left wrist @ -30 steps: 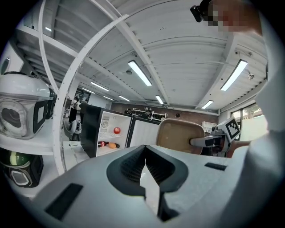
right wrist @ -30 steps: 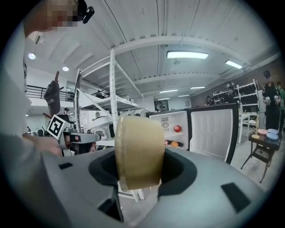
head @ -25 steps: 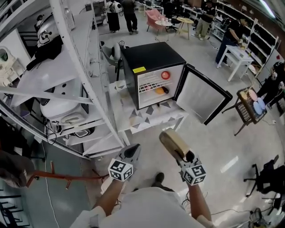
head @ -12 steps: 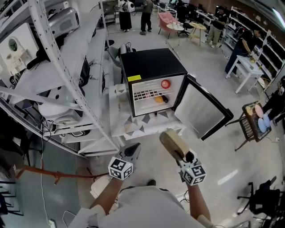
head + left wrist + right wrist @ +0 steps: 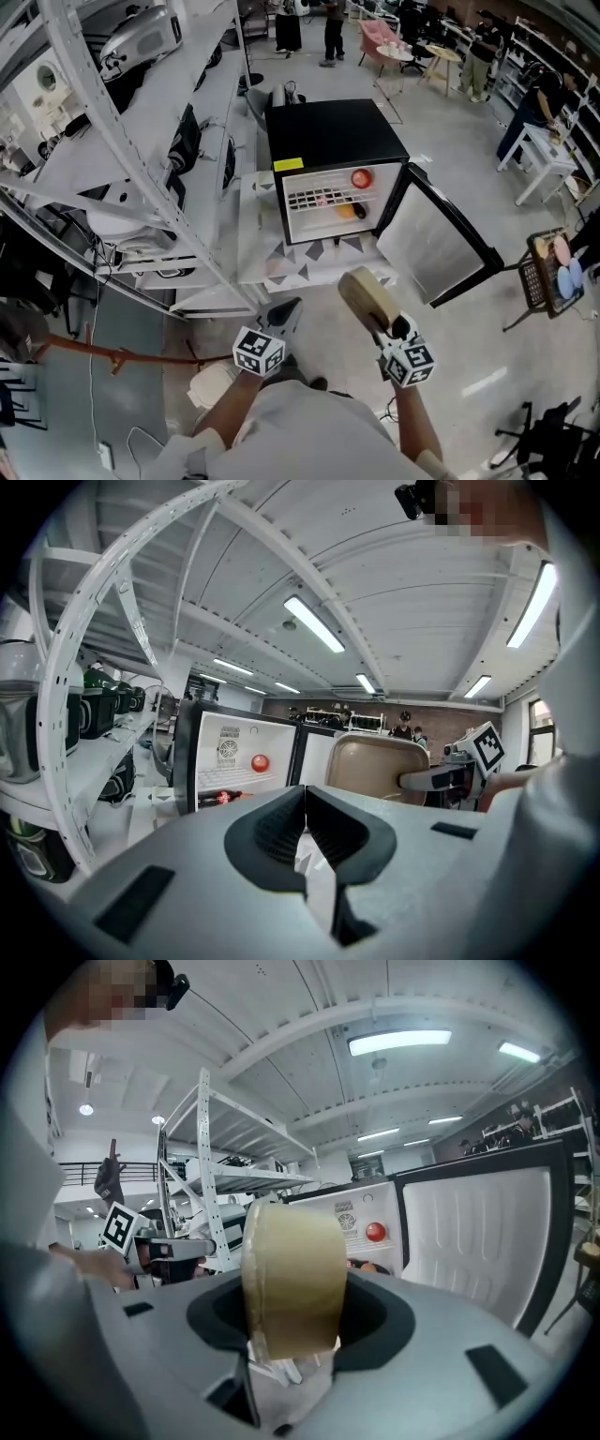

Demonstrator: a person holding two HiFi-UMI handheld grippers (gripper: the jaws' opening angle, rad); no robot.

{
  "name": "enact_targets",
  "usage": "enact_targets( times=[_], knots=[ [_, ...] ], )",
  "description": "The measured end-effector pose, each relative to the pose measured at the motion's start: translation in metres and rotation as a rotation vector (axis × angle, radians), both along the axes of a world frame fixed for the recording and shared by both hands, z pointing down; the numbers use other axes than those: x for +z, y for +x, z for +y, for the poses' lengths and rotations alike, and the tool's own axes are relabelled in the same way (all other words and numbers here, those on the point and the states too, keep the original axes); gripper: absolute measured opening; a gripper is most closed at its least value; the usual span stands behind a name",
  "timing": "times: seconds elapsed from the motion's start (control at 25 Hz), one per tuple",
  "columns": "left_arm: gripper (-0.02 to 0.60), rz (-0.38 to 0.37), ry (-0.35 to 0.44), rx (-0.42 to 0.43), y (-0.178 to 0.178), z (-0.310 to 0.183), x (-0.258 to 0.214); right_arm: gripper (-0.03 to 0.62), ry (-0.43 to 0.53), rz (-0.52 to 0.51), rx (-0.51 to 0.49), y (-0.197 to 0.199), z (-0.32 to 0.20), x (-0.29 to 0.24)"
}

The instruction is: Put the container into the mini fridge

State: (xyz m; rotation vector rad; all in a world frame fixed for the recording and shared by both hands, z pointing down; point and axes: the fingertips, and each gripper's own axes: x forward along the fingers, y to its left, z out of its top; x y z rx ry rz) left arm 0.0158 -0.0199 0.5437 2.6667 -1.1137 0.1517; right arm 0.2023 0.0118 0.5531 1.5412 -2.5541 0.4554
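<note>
A tan, semi-clear container is clamped between the jaws of my right gripper, held out toward the mini fridge. The black mini fridge stands on a low white table, its door swung open to the right. Inside are a wire shelf, a red round thing and an orange item. My left gripper hangs beside the right one, jaws together and empty.
A white metal rack with shelves of equipment runs along the left. An orange bar lies on the floor at lower left. People, tables and chairs stand far behind the fridge. A cart is at the right.
Both grippers have travelled with the person toward the fridge, which sits nearer and more centred in the head view. The container stays gripped.
</note>
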Motion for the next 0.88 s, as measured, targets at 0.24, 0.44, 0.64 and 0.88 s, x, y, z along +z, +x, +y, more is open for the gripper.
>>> enact_targets(
  times=[0.24, 0.44, 0.64, 0.88],
  knots=[
    [0.005, 0.013, -0.004, -0.012, 0.000, -0.032, 0.003, 0.216, -0.021, 0.011, -0.007, -0.002, -0.027, 0.011],
    [0.005, 0.026, -0.006, -0.010, -0.002, -0.070, 0.008, 0.216, -0.041, 0.017, -0.009, -0.007, -0.061, 0.018],
    [0.005, 0.042, -0.016, -0.010, -0.006, -0.107, 0.013, 0.216, -0.105, -0.052, -0.009, -0.019, -0.092, 0.039],
    [0.005, 0.041, -0.019, -0.001, -0.016, -0.148, 0.026, 0.216, -0.168, -0.149, 0.014, -0.030, -0.134, 0.058]
  ],
)
